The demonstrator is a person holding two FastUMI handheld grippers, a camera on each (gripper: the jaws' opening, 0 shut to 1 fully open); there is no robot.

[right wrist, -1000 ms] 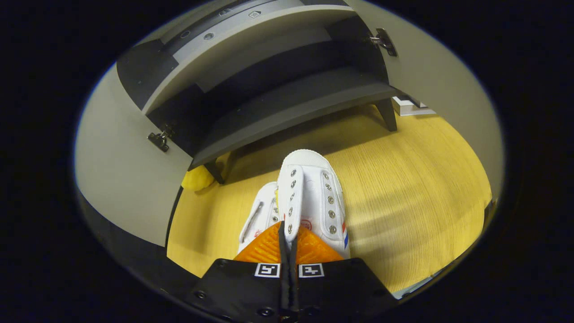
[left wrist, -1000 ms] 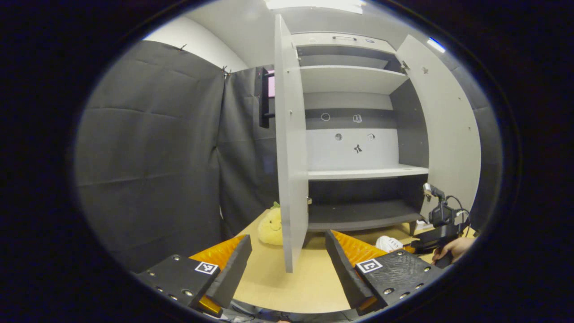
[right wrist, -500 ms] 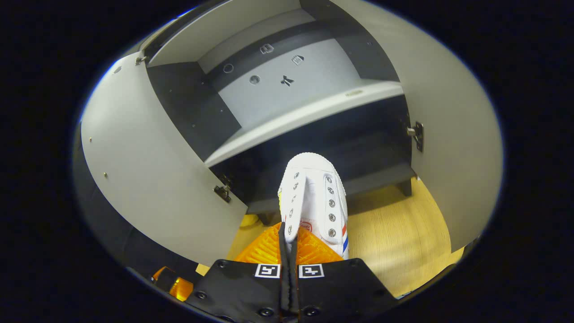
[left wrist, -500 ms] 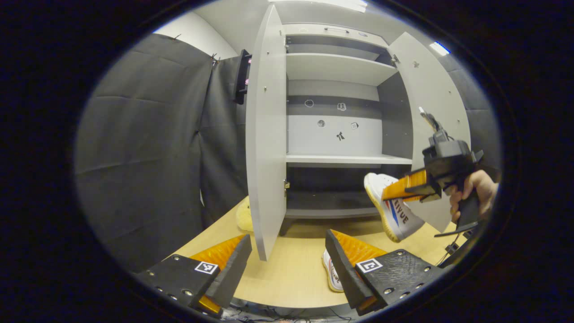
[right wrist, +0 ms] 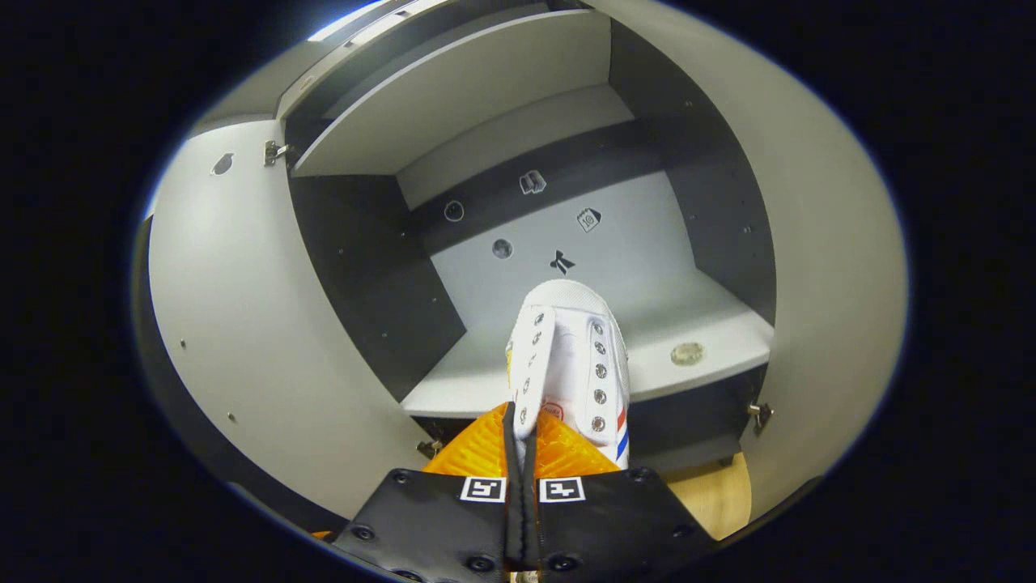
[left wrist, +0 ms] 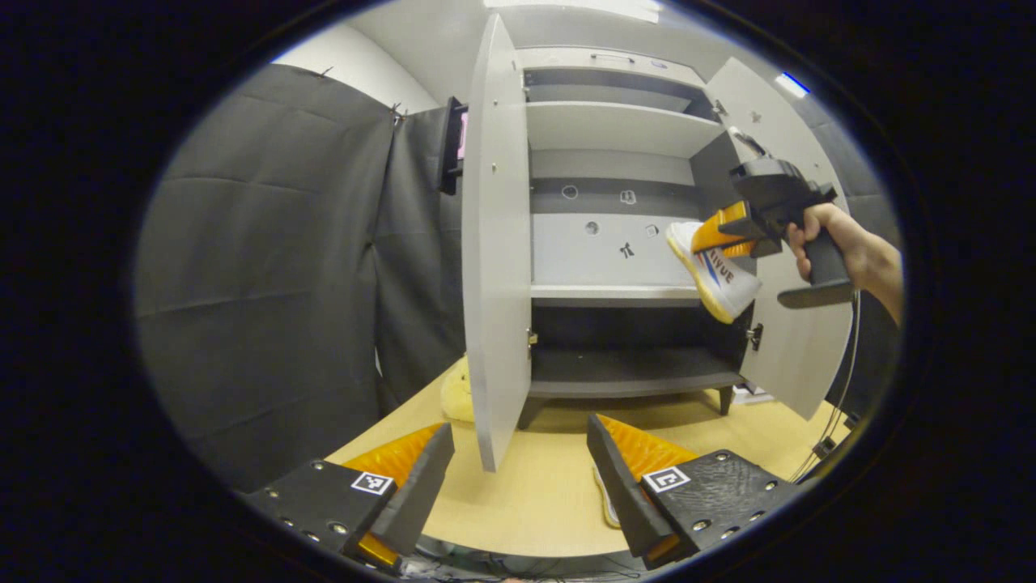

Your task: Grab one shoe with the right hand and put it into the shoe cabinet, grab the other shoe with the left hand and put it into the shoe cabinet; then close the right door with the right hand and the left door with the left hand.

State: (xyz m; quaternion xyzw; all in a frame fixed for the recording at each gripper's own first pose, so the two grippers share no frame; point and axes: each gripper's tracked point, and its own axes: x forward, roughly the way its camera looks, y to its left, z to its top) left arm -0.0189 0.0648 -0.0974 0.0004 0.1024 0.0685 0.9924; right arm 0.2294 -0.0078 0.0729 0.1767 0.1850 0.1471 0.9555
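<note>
My right gripper (right wrist: 519,425) is shut on the tongue edge of a white lace-less shoe (right wrist: 571,364), toe pointing at the cabinet's middle shelf (right wrist: 473,379). In the left gripper view that shoe (left wrist: 717,279) hangs in the air in front of the right end of the middle shelf (left wrist: 607,291), held by the right gripper (left wrist: 732,228) and a hand (left wrist: 834,235). The other white shoe (left wrist: 605,500) lies on the wooden table, mostly hidden behind one of my left fingers (left wrist: 623,478). My left gripper (left wrist: 518,453) is open and holds nothing, low over the table.
Both cabinet doors stand open: the left door (left wrist: 490,243) edge-on right ahead of my left gripper, the right door (left wrist: 797,356) swung out. A yellow plush toy (left wrist: 455,393) lies beside the cabinet's left foot. A small round disc (right wrist: 686,352) sits on the middle shelf.
The right gripper has lifted one shoe off the table, past the bottom shelf, to the height of the middle shelf. The left gripper stayed open and only shifted slightly.
</note>
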